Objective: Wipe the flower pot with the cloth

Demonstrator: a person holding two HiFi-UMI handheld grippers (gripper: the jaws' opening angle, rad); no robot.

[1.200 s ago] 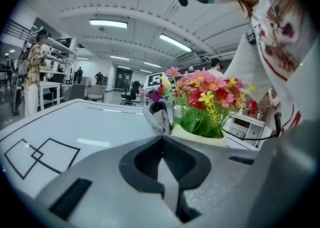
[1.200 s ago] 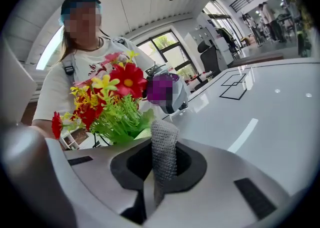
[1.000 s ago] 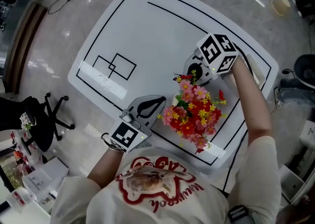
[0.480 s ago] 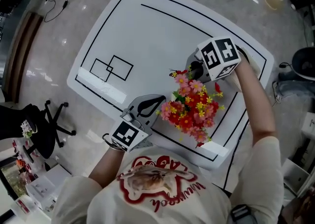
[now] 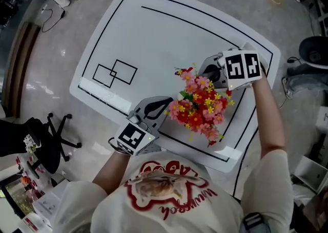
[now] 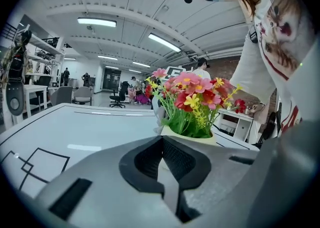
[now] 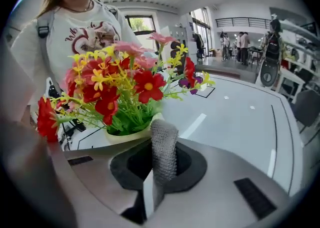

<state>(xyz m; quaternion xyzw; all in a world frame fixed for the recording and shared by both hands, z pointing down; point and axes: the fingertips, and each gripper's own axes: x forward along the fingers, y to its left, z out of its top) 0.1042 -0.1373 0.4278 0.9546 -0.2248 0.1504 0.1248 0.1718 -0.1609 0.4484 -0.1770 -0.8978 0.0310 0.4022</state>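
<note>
Flower pot (image 7: 125, 135), probably light and top-heavy with blooms (image 5: 200, 109), stands toward the table's (image 5: 154, 37) near right corner; right gripper (image 5: 211, 73) pinches the soft grey cloth (image 7: 163, 147) beside it, left gripper (image 5: 163, 107) is closed on nothing, best steadying the rim

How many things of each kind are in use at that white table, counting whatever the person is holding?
flower pot: 1
bunch of flowers: 1, standing in the flower pot
cloth: 1, grey
hand-held tools: 2, the left tool shut and empty, the right tool pinching the cloth
Total: 5
</note>
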